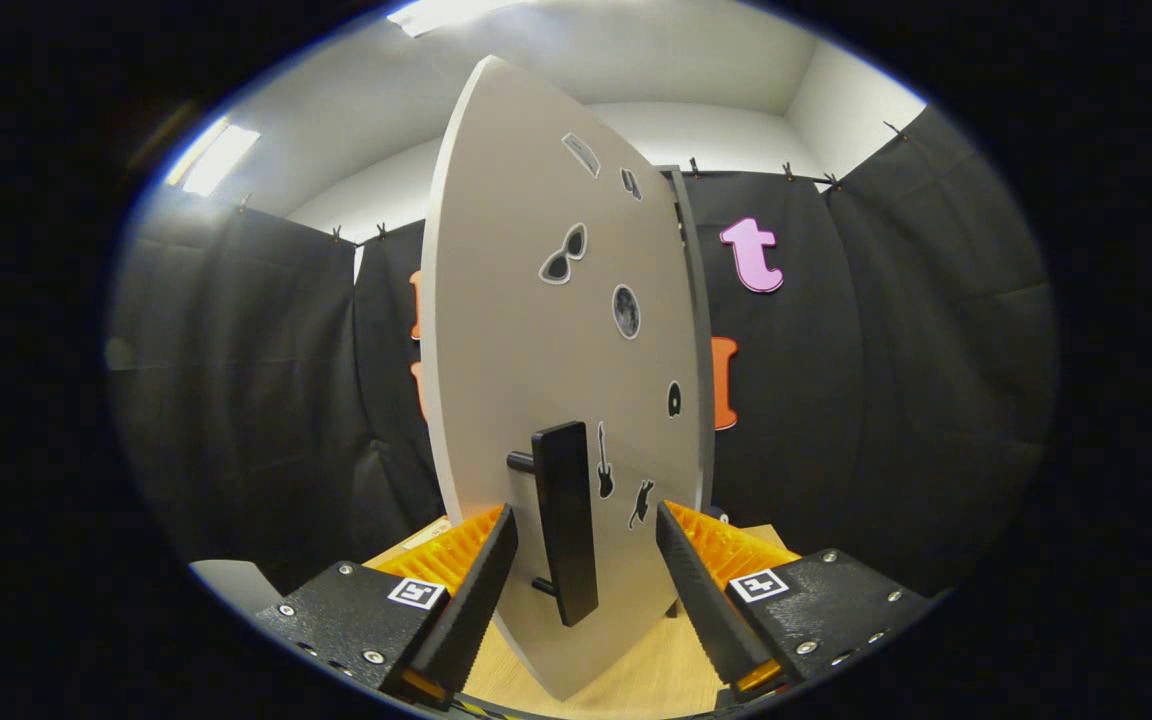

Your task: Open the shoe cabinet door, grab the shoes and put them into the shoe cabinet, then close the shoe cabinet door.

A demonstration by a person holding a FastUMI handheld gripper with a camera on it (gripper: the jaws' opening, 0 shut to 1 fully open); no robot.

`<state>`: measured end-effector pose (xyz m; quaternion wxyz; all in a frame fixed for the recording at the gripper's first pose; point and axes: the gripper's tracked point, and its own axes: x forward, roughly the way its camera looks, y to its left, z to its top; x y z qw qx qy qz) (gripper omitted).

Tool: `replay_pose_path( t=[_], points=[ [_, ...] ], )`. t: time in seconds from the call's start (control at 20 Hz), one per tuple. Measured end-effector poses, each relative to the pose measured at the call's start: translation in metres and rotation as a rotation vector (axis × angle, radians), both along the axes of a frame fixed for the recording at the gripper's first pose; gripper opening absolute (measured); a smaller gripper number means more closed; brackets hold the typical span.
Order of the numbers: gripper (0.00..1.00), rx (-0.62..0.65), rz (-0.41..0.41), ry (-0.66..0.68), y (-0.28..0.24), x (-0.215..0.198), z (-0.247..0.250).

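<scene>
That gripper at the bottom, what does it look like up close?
The tongs are two long wedge-shaped fingers with fine saw-like teeth along their inner edges and ribbed faces. Each finger sits on a flat black block fixed with small silver screws. Each block carries a small square black-and-white marker. No cables or sleeve can be seen.

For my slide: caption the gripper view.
Open gripper straddling the black handle of the sticker-dotted shoe cabinet door.
</scene>
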<state>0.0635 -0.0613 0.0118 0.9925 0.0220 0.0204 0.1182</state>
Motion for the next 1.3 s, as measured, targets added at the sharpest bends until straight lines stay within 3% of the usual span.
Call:
replay_pose_path(
  t=[0.6,1.3],
  points=[
    [0.90,0.025,0.152,0.026,0.029,0.020,-0.019],
    [0.95,-0.049,0.131,0.002,0.079,0.066,-0.022]
  ],
)
